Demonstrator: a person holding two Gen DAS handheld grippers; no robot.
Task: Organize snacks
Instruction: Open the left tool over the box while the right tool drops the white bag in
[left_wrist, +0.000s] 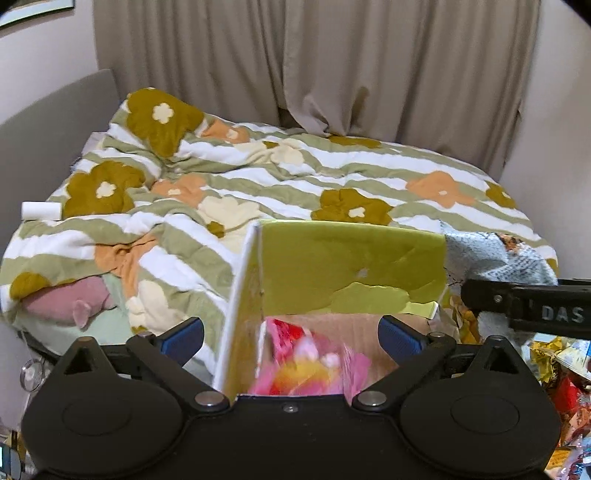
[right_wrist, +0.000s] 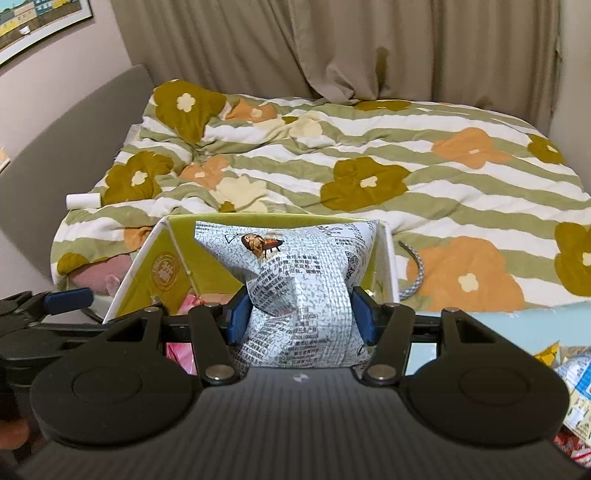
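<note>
Your left gripper (left_wrist: 291, 334), black frame with blue pads, points steeply down, jaws spread wide, nothing pinched between them. Your right gripper (right_wrist: 301, 314), same black-and-blue build, points down too, its pads (right_wrist: 236, 317) squeezing a crumpled white printed snack bag (right_wrist: 299, 280).

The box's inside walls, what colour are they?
Yellow-green. The box shows it best in the left wrist view, over a plain brown cardboard floor.

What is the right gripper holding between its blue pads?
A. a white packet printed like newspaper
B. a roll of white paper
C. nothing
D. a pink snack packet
A: in the right wrist view the right gripper pinches the white newspaper-print packet over the green box.
</note>
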